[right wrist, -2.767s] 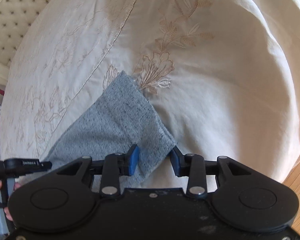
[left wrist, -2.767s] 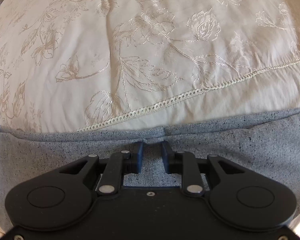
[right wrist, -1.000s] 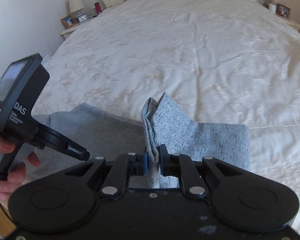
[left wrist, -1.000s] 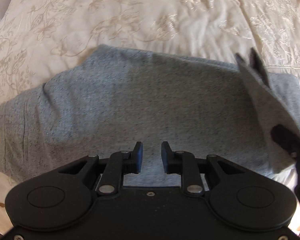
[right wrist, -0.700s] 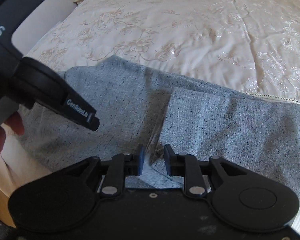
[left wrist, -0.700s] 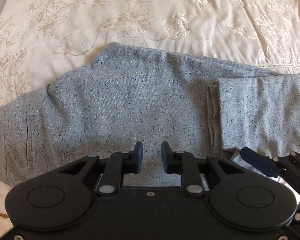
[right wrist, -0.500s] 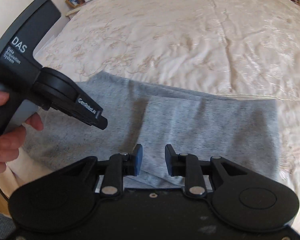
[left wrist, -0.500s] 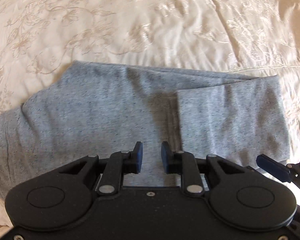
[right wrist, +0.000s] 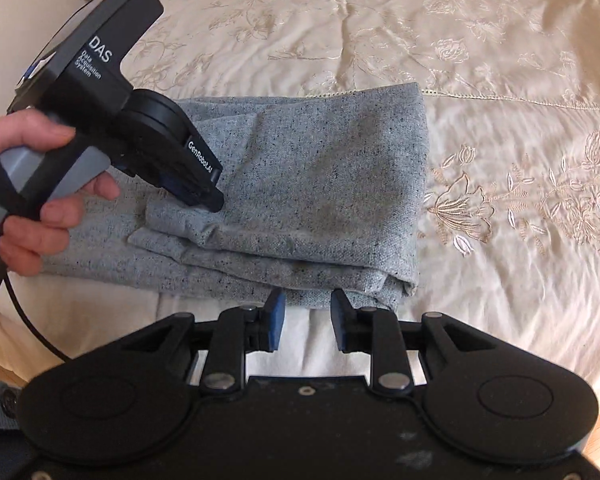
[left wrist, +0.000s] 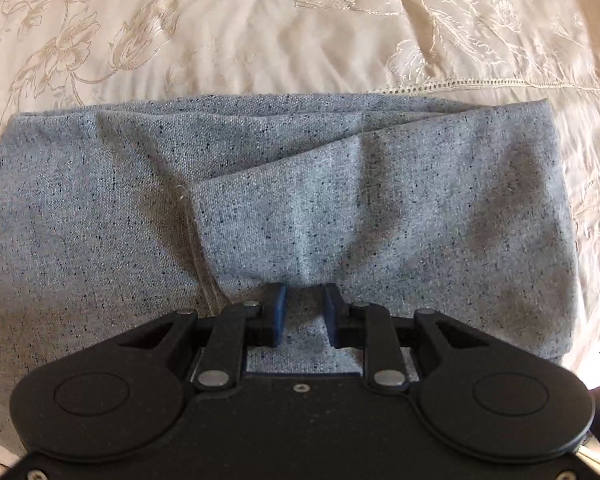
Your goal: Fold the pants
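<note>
Under pants (right wrist: 308,184): embroidered bedspread (right wrist: 500,80).

Grey pants (left wrist: 340,208), dark-flecked, on cream bedspread (left wrist: 260,32).
Bedspread: tan floral embroidery; black grippers w/ blue pads (right wrist: 277,322).

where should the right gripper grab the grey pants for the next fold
Probably the doubled near-right corner of the grey pants, coming from the bed's near edge, where the right gripper already hovers with jaws apart. There the stacked layers end in a rounded fold standing slightly off the cream bedspread, so one finger could slip underneath and pinch every layer together.
</note>
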{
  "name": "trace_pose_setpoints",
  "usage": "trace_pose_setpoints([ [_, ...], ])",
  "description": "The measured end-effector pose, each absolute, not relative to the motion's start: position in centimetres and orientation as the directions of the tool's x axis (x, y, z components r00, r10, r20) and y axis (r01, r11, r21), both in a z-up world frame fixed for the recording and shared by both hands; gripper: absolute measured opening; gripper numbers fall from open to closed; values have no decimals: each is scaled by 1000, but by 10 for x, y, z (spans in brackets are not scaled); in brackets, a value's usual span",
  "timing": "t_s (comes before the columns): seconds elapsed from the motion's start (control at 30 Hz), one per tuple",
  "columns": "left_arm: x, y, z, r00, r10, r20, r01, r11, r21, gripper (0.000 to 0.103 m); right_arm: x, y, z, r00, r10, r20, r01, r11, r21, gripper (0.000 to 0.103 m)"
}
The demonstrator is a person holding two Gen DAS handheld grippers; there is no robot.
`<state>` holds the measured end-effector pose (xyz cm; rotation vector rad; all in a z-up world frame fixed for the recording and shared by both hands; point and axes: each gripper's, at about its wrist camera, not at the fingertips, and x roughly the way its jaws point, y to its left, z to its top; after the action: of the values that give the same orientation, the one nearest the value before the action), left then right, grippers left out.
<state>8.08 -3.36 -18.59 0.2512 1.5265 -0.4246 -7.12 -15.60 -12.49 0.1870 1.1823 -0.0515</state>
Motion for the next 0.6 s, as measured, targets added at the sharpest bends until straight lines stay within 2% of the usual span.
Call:
trace_pose_setpoints([
  [0.1, 83, -28, -185, -16, -126, -992, 387, 914, -123, 32, -68, -156, -130, 374, 74, -924, 116, 985, 126, 27],
  [0.17, 84, -25, -185, -15, -134, -991, 368, 921, -130, 32, -63, -156, -137, 371, -17, -928, 118, 993, 29, 18],
  [0.23, 82, -19, -183, -9, -138, -990, 361, 923, -132, 32, -65, -164, -142, 356, -190, -915, 175, 975, -134, 7],
  [0.27, 81, -19, -182, -4, -136, -991, 363, 923, -128, 33, -67, -176, -144, 343, -203, -917, 220, 966, -132, 1],
  [0.3, 80, -19, -182, 2, -131, -991, 366, 923, -121, 33, -71, -188, -145, 327, -182, -927, 267, 959, -94, 0],
  [0.33, 78, -18, -181, 9, -128, -992, 368, 923, -116, 33, -74, -196, -146, 312, -166, -935, 299, 952, -69, 2],
  [0.4, 73, -19, -178, 18, -118, -993, 362, 926, -104, 33, -81, -207, -142, 275, -169, -946, 326, 942, -74, 18],
  [0.6, 54, -14, -167, 36, -81, -996, 328, 942, -64, 33, -86, -228, -100, 419, -106, -902, 311, 950, 32, 18],
])
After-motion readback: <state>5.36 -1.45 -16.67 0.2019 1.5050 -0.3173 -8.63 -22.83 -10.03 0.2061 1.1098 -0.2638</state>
